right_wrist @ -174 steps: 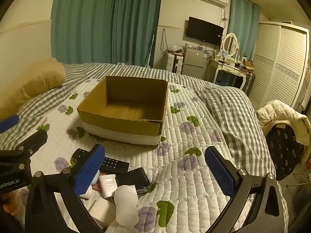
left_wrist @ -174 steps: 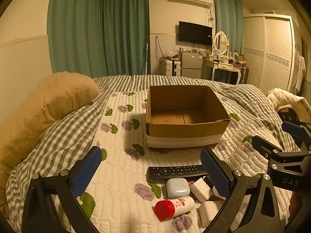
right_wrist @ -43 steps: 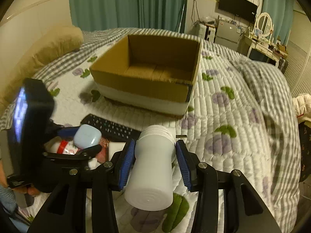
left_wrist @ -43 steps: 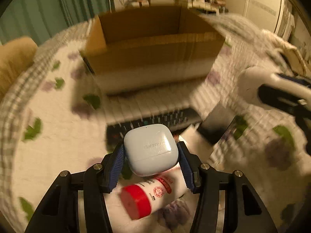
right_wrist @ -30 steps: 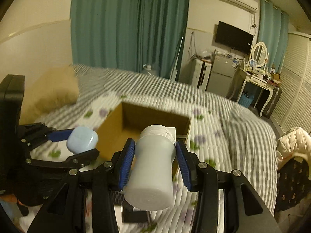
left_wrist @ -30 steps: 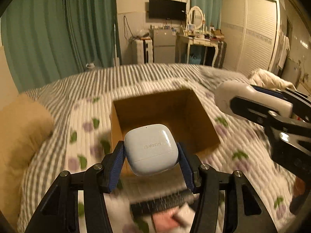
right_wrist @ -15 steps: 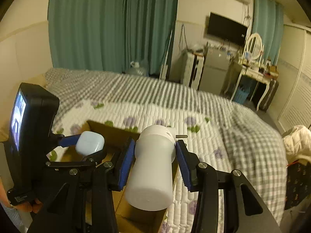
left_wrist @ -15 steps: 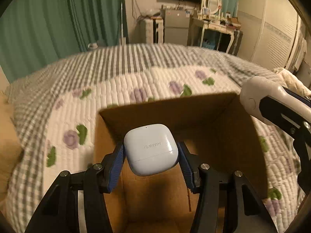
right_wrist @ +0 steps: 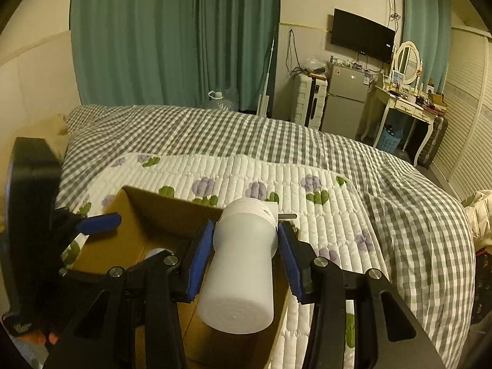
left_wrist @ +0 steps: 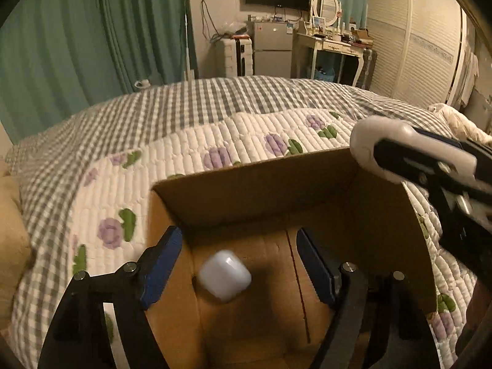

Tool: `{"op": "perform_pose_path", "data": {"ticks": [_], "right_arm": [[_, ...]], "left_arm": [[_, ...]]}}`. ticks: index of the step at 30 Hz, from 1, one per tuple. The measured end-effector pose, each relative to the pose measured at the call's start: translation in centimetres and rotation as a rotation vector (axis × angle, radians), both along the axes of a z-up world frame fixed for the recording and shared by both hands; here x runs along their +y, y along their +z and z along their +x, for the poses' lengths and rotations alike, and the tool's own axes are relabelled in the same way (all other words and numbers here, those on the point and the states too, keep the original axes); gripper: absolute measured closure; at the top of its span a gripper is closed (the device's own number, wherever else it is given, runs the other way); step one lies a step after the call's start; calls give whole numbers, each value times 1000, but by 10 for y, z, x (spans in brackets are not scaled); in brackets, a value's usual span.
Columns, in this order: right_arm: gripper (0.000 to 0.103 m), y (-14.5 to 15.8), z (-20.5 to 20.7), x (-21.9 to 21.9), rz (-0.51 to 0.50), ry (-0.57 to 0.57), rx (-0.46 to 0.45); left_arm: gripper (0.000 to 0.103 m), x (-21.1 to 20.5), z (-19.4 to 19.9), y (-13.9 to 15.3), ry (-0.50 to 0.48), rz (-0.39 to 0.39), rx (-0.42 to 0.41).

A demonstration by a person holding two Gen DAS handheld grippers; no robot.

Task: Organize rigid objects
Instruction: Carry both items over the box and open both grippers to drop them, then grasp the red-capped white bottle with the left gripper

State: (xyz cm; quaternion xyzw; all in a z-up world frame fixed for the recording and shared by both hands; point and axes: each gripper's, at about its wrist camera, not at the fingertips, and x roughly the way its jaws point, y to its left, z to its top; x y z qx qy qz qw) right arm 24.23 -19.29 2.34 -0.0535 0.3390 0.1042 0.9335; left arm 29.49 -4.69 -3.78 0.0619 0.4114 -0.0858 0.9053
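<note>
Green curtains and a checked bed frame the scene, and on the quilt sits the cardboard box (left_wrist: 276, 190) that takes the sorted things. Inside it, blurred and low between the spread fingers of the left claw (left_wrist: 240, 264), is the pale earbud case (left_wrist: 224, 275) — free of both pads, either dropping or just landed on the box floor; the blur does not let me tell which. It looks small, hard and smooth, likely light, and best gripped across its flat faces, since the rounded corners would slip.

Beside it, over the box's right-hand wall, the right claw (right_wrist: 246, 255) is clamped on the white plastic bottle (right_wrist: 241, 264), pads pressing its waist just below the cap end, the base pointing back toward the camera. That bottle seems rigid enough to hold firmly, probably light, with a slick frosted skin — a mid-body grip as here suits it. In the left view its rounded end (left_wrist: 369, 144) hangs above the box's far right corner, well apart from the case.
</note>
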Motion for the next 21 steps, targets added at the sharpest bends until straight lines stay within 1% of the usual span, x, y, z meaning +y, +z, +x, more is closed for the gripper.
{"op": "perform_pose_path", "data": {"ticks": [1, 2, 3, 4, 6, 8, 9, 12, 14, 17, 21], "right_arm": [[57, 3, 0, -1, 1, -9, -8], [40, 6, -2, -3, 0, -22, -18], [26, 10, -4, -6, 4, -35, -28], [25, 16, -9, -10, 16, -47, -45], [24, 28, -19, -17, 29, -62, -55], [24, 39, -36, -25, 34, -74, -51], [20, 45, -49, -30, 36, -77, -53], [13, 59, -85, -39, 29, -84, -77], [12, 65, -114, -42, 20, -76, -85], [12, 65, -158, -44, 12, -44, -74], [12, 53, -204, -39, 4, -5, -39]], "left_arm": [[24, 2, -4, 4, 1, -5, -7], [24, 5, -9, 8, 4, -11, -13], [24, 8, -13, 11, 8, -15, -17], [20, 12, -20, 14, 14, -14, -23], [13, 18, -36, 21, 45, 17, -34], [12, 29, -61, 29, 61, 18, -62], [11, 33, -71, 32, 62, 14, -67], [3, 46, -112, 40, 85, 8, -87], [3, 53, -143, 42, 89, 1, -96], [2, 59, -177, 36, 100, -12, -76], [2, 60, -221, 13, 91, -22, -29]]}}
